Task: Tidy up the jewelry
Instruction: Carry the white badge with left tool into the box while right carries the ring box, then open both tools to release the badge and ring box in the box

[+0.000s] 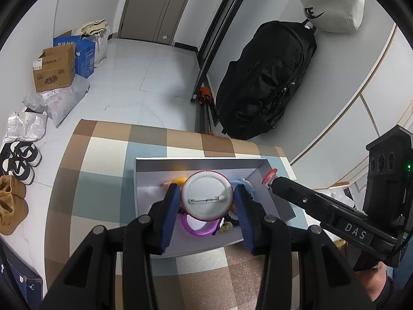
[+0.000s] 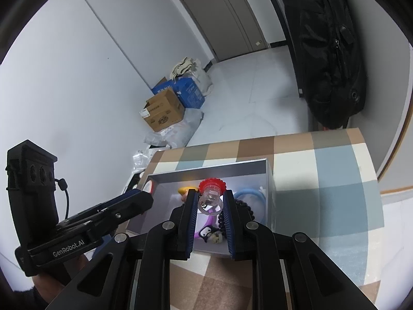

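"DAS" on right gripper (image 1: 269,180) body; "GenRobot.AI" on left gripper (image 2: 144,193) body; Nike swoosh on white bag (image 1: 327,2); carton print unreadable.

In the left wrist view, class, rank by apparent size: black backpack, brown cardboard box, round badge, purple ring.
1. Black backpack
2. Round badge, enlarged by nearness to the camera
3. Brown cardboard box, looks about the same
4. Purple ring, partly hidden

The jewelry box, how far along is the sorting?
Done: purple bangle, dark beads and blue ring lie in the grey box. In hand: left tongs grip a pin badge, right tongs a red-topped clear ring, both above it. Left: releasing them.
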`<state>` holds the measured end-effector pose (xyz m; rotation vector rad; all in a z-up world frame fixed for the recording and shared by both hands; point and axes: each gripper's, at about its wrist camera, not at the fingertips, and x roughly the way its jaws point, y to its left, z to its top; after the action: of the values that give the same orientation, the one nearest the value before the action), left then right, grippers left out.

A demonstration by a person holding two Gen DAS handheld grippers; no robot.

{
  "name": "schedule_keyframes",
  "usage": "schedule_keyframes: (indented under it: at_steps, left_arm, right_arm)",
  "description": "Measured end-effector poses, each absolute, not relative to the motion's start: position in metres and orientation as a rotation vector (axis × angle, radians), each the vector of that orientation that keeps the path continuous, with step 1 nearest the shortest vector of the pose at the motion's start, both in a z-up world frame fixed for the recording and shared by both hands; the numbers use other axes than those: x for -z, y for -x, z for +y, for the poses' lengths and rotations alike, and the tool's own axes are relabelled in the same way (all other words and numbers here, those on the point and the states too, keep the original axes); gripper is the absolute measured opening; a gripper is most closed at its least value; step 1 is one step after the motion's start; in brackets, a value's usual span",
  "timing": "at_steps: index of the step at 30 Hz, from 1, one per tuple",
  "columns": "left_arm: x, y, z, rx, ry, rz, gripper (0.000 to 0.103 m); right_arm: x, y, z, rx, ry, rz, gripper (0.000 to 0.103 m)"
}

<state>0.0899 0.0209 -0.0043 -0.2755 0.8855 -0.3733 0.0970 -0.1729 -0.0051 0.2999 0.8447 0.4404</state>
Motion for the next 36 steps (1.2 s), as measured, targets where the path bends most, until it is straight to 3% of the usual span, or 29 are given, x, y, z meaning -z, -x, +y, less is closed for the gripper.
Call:
schedule_keyframes:
  at_steps: [16,20,22,26,32,36]
  left_arm:
    - [0.011,-0.099,0.013,0.347,0.265,0.906,0.04]
    - [0.009,-0.097,0.015,0.326,0.271,0.882,0.063]
    - [0.007,-0.097,0.016,0.312,0.27,0.867,0.066]
    - [0.007,-0.096,0.016,0.283,0.257,0.863,0.066]
    - [0.002,-0.091,0.018,0.235,0.237,0.83,0.067]
    - [0.002,-0.085,0.019,0.157,0.197,0.815,0.074]
  right_arm:
    - [0.01,-0.105,-0.174,-0.45,-0.303,0.831,0.022]
    - [0.006,-0.102,-0.177,-0.435,-0.305,0.797,0.053]
    - [0.004,-0.102,-0.18,-0.432,-0.302,0.786,0.054]
    - [0.004,-0.101,-0.185,-0.419,-0.308,0.773,0.07]
    - [0.002,-0.095,-0.192,-0.397,-0.313,0.759,0.079]
    - [-0.003,-0.086,-0.193,-0.396,-0.303,0.725,0.091]
